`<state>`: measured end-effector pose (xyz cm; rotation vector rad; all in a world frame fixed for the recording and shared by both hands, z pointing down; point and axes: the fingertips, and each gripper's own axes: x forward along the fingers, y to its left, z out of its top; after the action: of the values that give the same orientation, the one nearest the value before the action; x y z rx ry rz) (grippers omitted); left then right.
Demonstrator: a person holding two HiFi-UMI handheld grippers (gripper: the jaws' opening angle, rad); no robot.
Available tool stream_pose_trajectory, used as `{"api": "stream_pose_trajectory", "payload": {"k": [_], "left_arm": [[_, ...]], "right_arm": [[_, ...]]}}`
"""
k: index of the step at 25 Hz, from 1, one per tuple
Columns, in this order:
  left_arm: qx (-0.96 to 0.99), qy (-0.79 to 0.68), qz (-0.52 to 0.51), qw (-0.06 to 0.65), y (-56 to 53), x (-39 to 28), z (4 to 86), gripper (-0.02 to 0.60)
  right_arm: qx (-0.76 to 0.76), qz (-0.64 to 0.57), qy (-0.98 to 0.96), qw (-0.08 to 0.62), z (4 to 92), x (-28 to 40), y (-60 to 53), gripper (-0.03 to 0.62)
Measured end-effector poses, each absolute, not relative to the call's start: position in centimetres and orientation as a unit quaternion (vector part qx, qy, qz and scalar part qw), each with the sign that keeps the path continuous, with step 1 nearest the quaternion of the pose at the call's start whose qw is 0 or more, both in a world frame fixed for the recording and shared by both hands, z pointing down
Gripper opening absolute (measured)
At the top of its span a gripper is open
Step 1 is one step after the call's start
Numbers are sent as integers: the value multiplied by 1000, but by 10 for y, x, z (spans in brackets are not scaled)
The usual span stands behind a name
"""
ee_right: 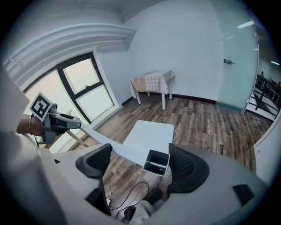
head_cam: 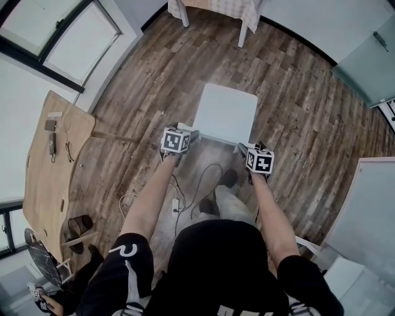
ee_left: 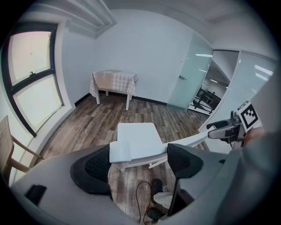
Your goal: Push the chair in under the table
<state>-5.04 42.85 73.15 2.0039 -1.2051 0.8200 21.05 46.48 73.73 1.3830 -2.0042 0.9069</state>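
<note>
1. A dark plank floor (head_cam: 296, 92) spreads all round the white square-seated chair (head_cam: 225, 114), which stands out in the open on it.
2. A small table draped in a pale checked cloth (head_cam: 216, 9) stands by the wall beyond the chair's front edge, well apart from it. The chair is not under it.
3. A light wooden table (head_cam: 52, 166) stands off to the chair's left, also well apart.
4. A person stands just behind the chair, both arms reaching down to the top rail (ee_right: 109, 145) of its back.
5. The left claw (ee_left: 140, 162) is at the rail's left end, its jaws spread wide. The rail's end lies between the pads, close by the left one; I cannot tell whether they touch.
6. The right claw (ee_right: 140, 162) is at the rail's right end, also spread wide. The rail's hollow square end sits between the pads, just beside the right one, not squeezed.
7. A black cable (ee_left: 137, 193) curls on the floor behind the chair.
</note>
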Motion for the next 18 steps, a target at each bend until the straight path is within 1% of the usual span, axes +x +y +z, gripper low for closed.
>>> {"api": "stream_pose_trajectory", "payload": {"k": [2,18], "left_arm": [[761,-462,317,327,427,-52,730,388],[738,-499,315,327,375,-51,726,388]], "right_arm": [[510,338,-743,272,738,208,463,431],[495,335,-753,275,738,212,405,428]]}}
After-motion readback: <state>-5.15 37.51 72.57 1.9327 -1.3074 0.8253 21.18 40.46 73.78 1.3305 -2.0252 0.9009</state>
